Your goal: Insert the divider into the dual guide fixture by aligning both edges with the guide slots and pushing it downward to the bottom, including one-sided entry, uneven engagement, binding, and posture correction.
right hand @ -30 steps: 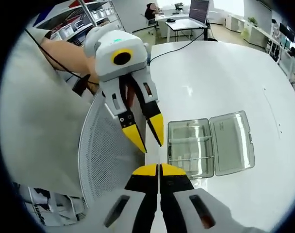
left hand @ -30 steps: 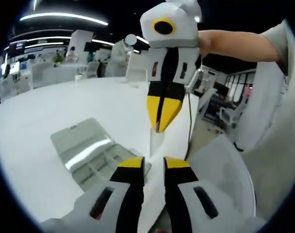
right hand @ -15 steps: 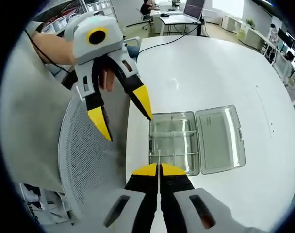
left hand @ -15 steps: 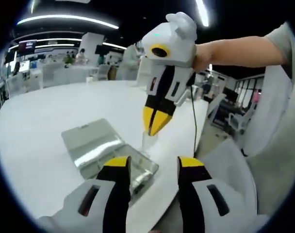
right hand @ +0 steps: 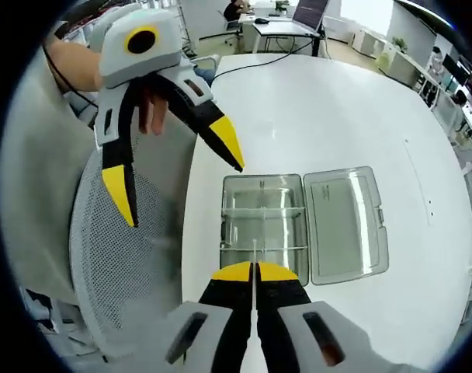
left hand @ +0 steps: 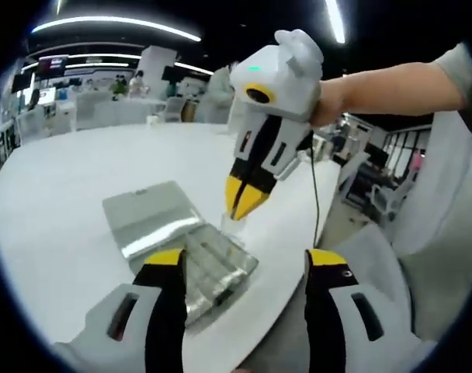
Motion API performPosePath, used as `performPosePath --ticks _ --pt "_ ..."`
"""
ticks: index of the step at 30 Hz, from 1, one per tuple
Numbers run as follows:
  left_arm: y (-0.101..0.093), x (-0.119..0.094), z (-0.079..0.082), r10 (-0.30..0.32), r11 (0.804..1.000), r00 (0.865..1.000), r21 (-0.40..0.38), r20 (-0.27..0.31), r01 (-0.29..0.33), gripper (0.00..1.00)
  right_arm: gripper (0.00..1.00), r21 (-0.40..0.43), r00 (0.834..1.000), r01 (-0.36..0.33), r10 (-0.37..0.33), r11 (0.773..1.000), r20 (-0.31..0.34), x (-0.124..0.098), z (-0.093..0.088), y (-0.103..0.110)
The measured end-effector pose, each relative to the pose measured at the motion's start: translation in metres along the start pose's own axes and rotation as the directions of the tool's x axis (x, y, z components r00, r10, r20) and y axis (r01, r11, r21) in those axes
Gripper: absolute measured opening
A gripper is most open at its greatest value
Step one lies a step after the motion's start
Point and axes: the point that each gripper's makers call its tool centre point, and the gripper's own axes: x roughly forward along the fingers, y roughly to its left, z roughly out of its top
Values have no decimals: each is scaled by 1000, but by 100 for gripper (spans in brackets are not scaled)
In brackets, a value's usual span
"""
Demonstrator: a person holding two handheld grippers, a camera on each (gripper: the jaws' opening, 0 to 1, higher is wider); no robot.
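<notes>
In the left gripper view, my left tool rises from the bottom of the frame with its yellow-tipped jaws spread wide and nothing between them. Just above and between them, at lower centre, the clear plastic fixture box lies on the white counter, its lid folded flat open toward the left. The right tool comes down from the upper right, held by a hand, its jaws pinched together on the thin clear divider, which hangs below the tips just above the near end of the box; whether its lower edge touches the box I cannot tell. A mesh chair back sits at lower right. In the right gripper view, my right tool rises from the bottom centre, jaws closed on the divider, seen edge-on as a pale sliver pointing at the near wall of the fixture box. The box sits at centre frame on the counter, with thin partitions crossing its tray and the lid open to the right. The left tool hangs in the upper left, jaws wide apart and empty, over the counter edge and the grey mesh chair.
</notes>
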Motion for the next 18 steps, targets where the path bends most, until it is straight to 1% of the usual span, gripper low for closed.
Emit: performPosePath --ticks 3,9,18 --pt "2 0 -1 1 1000 1000 -4 -3 -1 61 0 6 1000 5 -5 1000 3 4 -1 -3" --pt "4 0 -3 8 1000 1000 -15 -4 -8 62 0 -9 1000 3 -3 1000 -8 11 -4 -3" --pt "4 1 -2 16 1000 1000 -23 -3 -16 65 0 -15 1000 7 -7 1000 -10 13 -10 -8"
